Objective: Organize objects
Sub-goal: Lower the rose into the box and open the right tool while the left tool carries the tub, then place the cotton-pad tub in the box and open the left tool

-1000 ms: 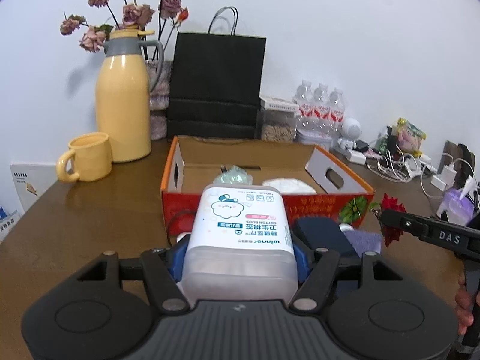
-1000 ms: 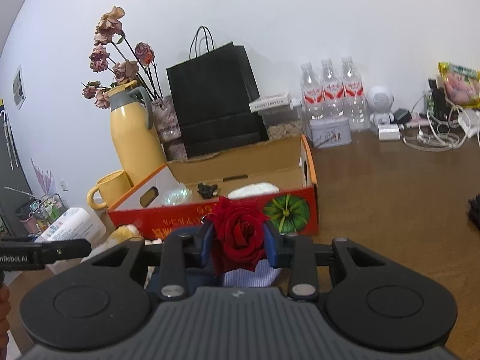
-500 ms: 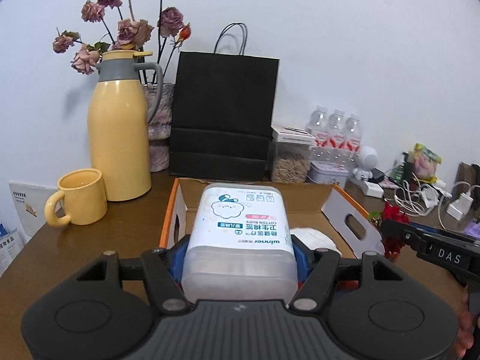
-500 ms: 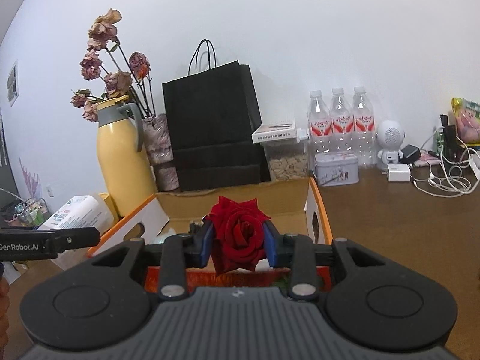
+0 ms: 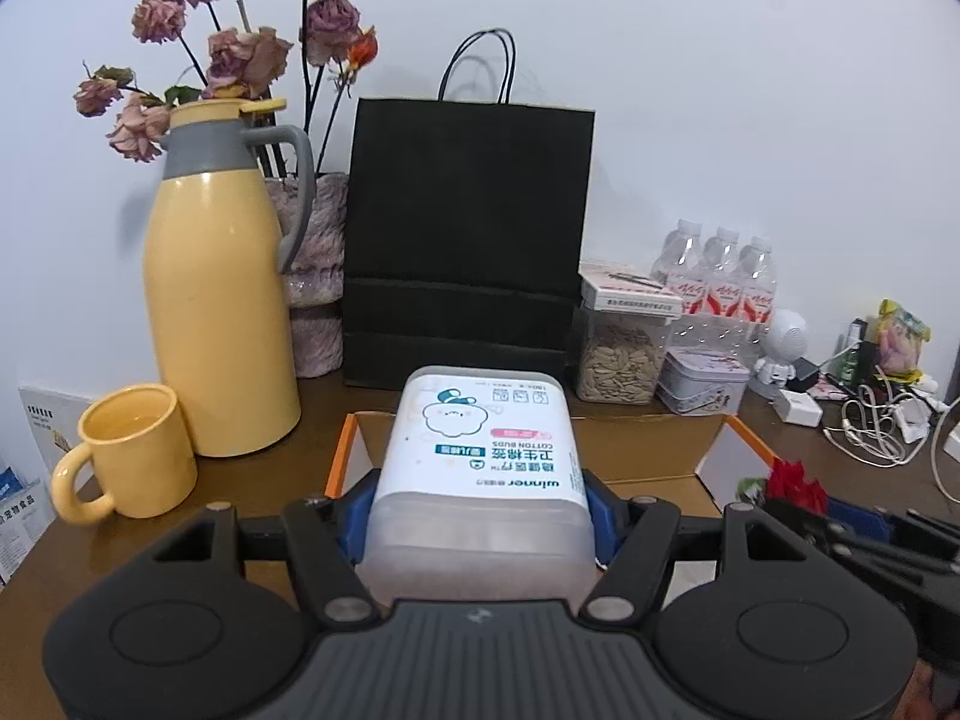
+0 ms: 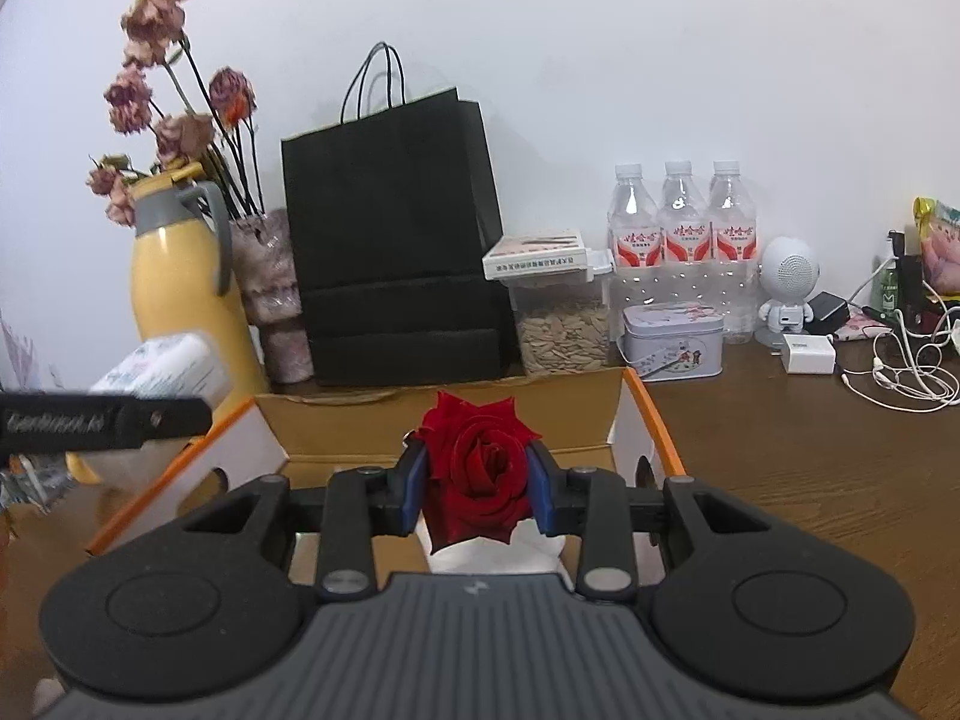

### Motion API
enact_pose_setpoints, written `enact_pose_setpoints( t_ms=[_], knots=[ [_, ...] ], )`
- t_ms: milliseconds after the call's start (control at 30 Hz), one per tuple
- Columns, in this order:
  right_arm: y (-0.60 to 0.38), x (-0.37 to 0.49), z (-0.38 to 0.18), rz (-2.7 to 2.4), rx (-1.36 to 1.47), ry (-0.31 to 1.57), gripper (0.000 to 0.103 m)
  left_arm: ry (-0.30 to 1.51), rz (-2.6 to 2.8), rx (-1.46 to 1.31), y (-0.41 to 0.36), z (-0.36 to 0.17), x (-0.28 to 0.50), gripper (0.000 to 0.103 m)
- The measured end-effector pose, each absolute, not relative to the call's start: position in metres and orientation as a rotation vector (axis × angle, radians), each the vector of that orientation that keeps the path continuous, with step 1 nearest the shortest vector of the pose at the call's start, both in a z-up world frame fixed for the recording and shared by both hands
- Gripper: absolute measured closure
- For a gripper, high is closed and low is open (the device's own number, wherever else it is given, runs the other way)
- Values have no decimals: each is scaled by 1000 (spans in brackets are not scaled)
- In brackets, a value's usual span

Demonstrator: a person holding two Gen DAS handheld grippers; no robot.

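Two loads hang just near of the box [image 6: 624, 420]: the left gripper [image 5: 477, 516] clamps the cotton-bud tub [image 5: 480, 480], the right gripper [image 6: 477, 489] pinches the rose [image 6: 477, 474]; the box opening lies just ahead, below both.

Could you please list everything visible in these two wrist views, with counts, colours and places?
Cotton bud box: one, white, held in the left claw.
Rose: one, red, held in the right claw.
Cardboard box: one, open, orange rim, in front of both claws.
Thermos: one, yellow with grey top, left rear.
Mug: one, yellow, beside the thermos.
Dried flowers: one bunch, faded pink, behind the thermos.
Paper bag: one, black, against the wall.
Seed container: one, clear, right of the bag.
Water bottles: three, clear, red labels.
Tin: one, white, before the bottles.
Cables: several, white, far right.
Table: one, brown.
Left claw: one, black, blue pads.
Right claw: one, black, blue pads.
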State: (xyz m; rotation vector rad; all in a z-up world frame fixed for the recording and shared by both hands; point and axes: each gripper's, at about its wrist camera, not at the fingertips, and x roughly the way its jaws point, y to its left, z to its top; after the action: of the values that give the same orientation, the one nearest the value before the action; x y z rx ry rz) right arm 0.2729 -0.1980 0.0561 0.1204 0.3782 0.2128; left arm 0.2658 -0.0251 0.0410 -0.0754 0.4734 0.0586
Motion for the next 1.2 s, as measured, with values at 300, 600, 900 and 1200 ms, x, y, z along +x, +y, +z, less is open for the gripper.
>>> enact_pose_setpoints(
  t_ms=[300,600,900,1200],
  knots=[
    [-196,285,43,210,112,433,67,543,67,-49,-30,21,292,38],
    [-192,275,45,185,64,421,0,508,51,-71,-29,25,281,0],
    [-196,273,47,180,68,417,0,521,55,-74,-31,24,281,0],
    [-198,260,52,180,70,395,0,488,32,-75,-34,32,268,0]
  ],
)
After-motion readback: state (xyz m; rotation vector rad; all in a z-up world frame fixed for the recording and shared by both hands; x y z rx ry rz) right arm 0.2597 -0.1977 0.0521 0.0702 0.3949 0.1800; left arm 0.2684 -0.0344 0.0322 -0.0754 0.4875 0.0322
